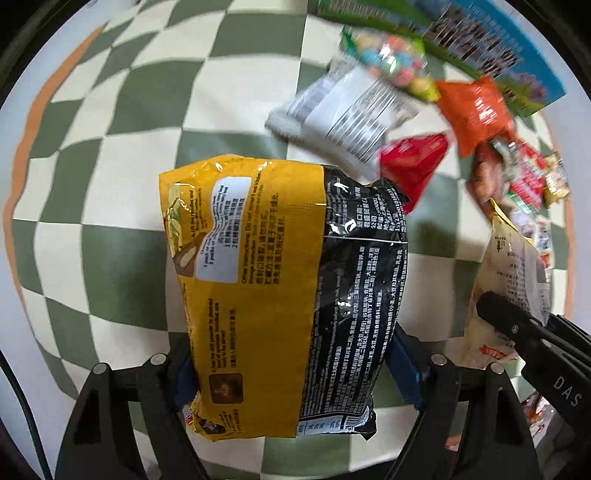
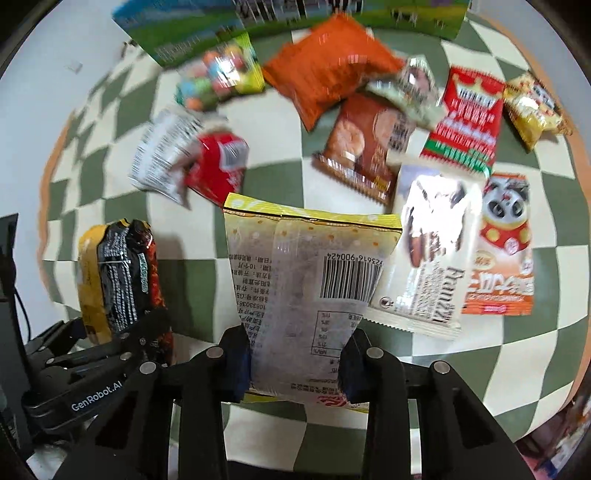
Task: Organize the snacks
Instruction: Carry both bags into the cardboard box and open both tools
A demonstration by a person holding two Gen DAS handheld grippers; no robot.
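two hand-held grippers [image 2: 295,365], one checkered cloth [image 2: 280,177]

It looks like a home, a dining or living corner. The counter [image 1: 110,147] wears a soft cloth in green and cream checks with an orange hem [image 1: 48,88], the kind laid over a family table. Shop-bought snack packets [image 2: 369,140] lie loose across it, some with Chinese print, and a large printed carton [image 2: 192,33] stands at the far edge. Beyond the cloth's edge I see a plain pale surface [image 2: 55,74], but cannot tell what it is.
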